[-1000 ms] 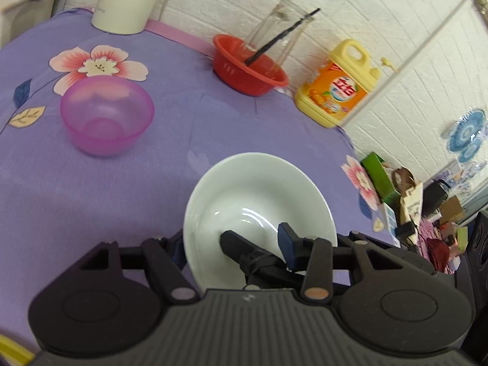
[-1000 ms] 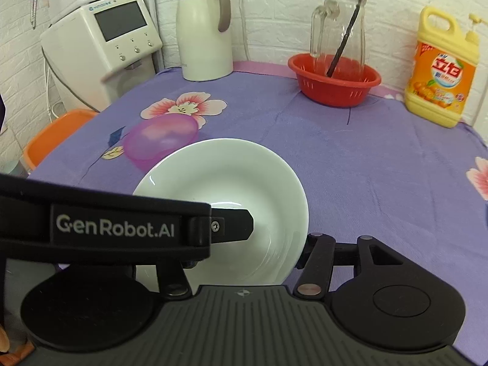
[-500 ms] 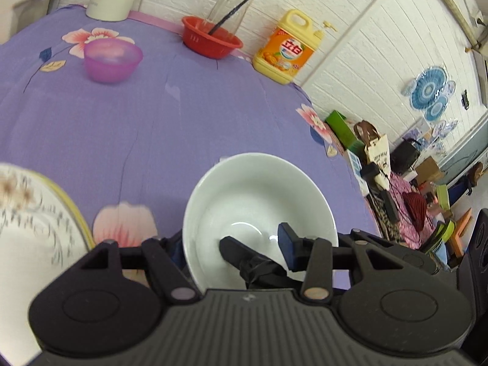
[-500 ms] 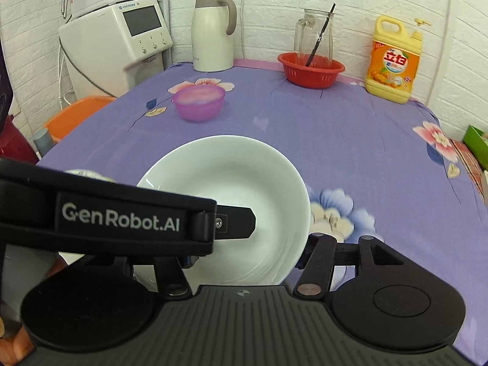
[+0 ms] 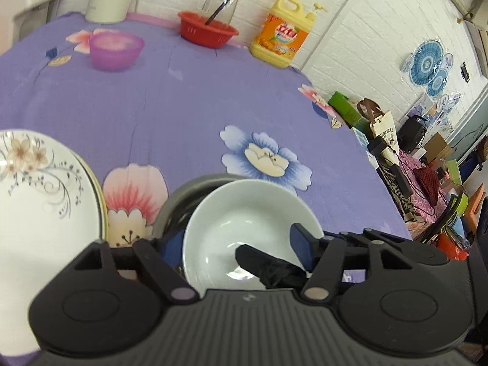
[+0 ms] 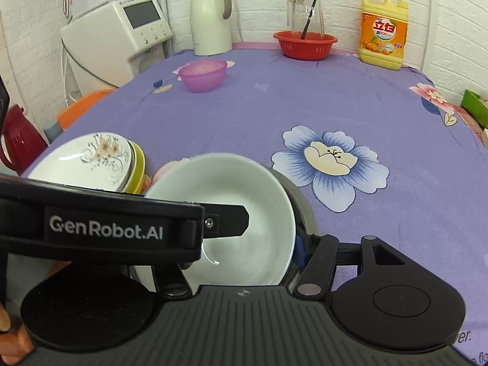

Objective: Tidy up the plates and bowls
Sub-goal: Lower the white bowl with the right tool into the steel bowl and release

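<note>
The white bowl [image 5: 244, 228] sits tilted over a steel bowl [image 5: 183, 195] near the front edge of the purple flowered tablecloth [image 5: 189, 97], beside a stack of floral plates [image 5: 39, 189] on its left. Both claws grip it: the left gripper [image 5: 238, 241] clamps across the bowl, and the right gripper [image 6: 268, 231] pinches its rim, one finger inside. Farther back stand a pink bowl [image 6: 202, 74], a red basket [image 6: 305, 44] with a glass pitcher [image 6: 305, 13], and a yellow detergent bottle [image 6: 382, 30]
</note>
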Tool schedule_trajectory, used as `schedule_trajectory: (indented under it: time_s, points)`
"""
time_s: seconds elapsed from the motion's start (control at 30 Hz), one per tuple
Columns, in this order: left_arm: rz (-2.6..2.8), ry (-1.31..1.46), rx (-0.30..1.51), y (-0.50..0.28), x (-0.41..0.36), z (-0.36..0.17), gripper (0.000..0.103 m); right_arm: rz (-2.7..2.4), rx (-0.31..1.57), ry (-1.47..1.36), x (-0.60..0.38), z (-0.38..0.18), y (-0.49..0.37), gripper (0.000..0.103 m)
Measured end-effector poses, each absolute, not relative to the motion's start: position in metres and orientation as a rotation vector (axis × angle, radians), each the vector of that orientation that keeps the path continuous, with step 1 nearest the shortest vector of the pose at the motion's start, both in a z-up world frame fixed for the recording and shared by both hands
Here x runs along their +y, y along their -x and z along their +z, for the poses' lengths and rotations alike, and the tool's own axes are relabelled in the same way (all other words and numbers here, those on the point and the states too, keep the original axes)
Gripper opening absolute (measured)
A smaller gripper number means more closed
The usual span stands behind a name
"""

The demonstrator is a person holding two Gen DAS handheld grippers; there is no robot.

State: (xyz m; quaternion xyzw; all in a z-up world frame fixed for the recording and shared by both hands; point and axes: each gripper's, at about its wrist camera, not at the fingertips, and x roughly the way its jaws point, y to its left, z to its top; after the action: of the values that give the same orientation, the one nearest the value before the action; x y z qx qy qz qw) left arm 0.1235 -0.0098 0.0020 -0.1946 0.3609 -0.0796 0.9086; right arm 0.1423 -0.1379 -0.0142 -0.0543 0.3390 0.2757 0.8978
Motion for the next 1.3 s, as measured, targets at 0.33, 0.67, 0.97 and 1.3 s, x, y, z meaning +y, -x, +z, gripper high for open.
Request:
schedule_trajectory:
  time_s: [0.33,0.67,0.97,1.3]
  points:
    - [-0.142,0.204,0.585,-0.103,-0.011,0.031,0.073,0.531,0.587,0.098,-0.150,0.002,-0.127,0.103]
    - [-0.138,0.188,0.576,-0.108,-0.003,0.037,0.074,0.543,0.613,0.045,-0.151,0.009,-0.142,0.103]
    - [-0.088,0.226,0.543,-0.126,0.032,0.046,0.074,0.502,0.704,-0.077,-0.150,0.023,-0.154,0.103]
    - [0.004,0.230,0.550,-0.147,0.090,0.044,0.074,0.602,0.701,-0.037,-0.124,0.027,-0.182,0.103]
